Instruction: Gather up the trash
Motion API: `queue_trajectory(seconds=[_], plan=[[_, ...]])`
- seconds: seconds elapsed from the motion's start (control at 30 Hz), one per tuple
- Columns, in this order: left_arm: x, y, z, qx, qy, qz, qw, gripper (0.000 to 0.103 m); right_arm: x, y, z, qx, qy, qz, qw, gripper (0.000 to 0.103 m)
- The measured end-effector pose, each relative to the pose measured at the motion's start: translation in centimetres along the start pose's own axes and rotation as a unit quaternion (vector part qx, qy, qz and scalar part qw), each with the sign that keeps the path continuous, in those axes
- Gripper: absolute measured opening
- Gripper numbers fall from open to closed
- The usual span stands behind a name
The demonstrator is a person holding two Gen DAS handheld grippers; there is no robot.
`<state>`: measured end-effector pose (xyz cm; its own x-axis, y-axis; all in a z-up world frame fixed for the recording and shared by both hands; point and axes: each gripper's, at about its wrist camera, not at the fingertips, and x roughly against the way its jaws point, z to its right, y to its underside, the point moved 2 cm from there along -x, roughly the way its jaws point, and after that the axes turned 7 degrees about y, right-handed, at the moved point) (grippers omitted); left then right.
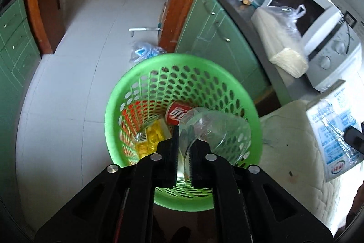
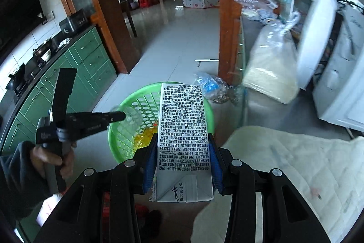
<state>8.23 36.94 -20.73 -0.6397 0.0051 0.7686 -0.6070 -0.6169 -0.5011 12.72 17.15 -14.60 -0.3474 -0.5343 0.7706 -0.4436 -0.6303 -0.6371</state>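
My left tool [image 1: 183, 152] sits right over the green basket [image 1: 145, 65], clenched on the edge of a clear plastic cup [image 1: 216, 129]. The cup hangs inside the basket mouth, its open end tipped down toward the stuff at the bottom: a red can [image 1: 178, 114] and a yellow wrapper [image 1: 151, 140]. From the right wrist view I see the same left tool [image 2: 118, 116] reaching in from the left with the cup [image 2: 129, 115] over the near left part of the basket [image 2: 113, 136].

My right tool [image 2: 183, 156] is clenched on a white carton [image 2: 182, 129] covered in print. Its long axis runs straight out along the fingers, so the far end points forward and sits over the basket's right side. The folded end stays back between the blue pads [image 2: 149, 165].

Key relation: the basket is dead ahead and below both tools, on the floor beside the padded worktop [image 2: 284, 163]. The left is nearer, already above the opening, so the cup looks ready to drop. The carton's gripped end is short of the near rim, I judge, so the right needs to go forward a bit before letting go, else the carton may tip off the rim. A crumpled plastic bag [image 2: 211, 88] lies on the floor past the basket, not yet picked up.
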Motion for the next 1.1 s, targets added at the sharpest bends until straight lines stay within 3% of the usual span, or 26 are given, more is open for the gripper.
queue_trajectory(seconds=[0.07,0.1,0.17,0.2,0.63,0.77,0.87,1.1], plan=[[-0.2,0.1,-0.6,0.009,-0.005,0.001,0.9999,0.025,-1.1,-0.7,-0.6,-0.002,-0.002,-0.001,1.000,0.040],[-0.2,0.0,-0.8,0.012,-0.003,0.002,0.9999,0.026,-1.7,-1.0,-0.9,-0.002,-0.003,-0.002,1.000,0.040],[0.0,0.1,-1.3,0.018,-0.008,0.004,0.9998,0.044,-2.7,-1.6,-1.4,-0.003,-0.003,-0.001,1.000,0.040],[0.3,0.2,-1.5,0.021,-0.013,0.010,0.9997,0.047,-3.0,-1.7,-1.7,-0.003,-0.003,-0.001,1.000,0.040],[3.8,0.9,-2.8,0.042,-0.018,0.036,0.9983,0.070,-5.6,-1.8,-2.9,-0.028,-0.022,-0.003,0.999,0.045],[4.7,1.0,-2.2,0.031,-0.018,0.041,0.9985,0.070,-4.2,-1.2,-3.1,-0.023,-0.025,0.002,0.999,0.046],[5.7,1.1,-1.3,0.020,-0.024,0.048,0.9984,0.079,-2.8,-0.5,-2.9,-0.020,-0.021,0.007,1.000,0.050],[8.2,1.6,1.2,-0.004,-0.019,0.066,0.9977,0.085,1.1,1.8,-1.9,-0.037,-0.009,0.015,0.999,0.060]])
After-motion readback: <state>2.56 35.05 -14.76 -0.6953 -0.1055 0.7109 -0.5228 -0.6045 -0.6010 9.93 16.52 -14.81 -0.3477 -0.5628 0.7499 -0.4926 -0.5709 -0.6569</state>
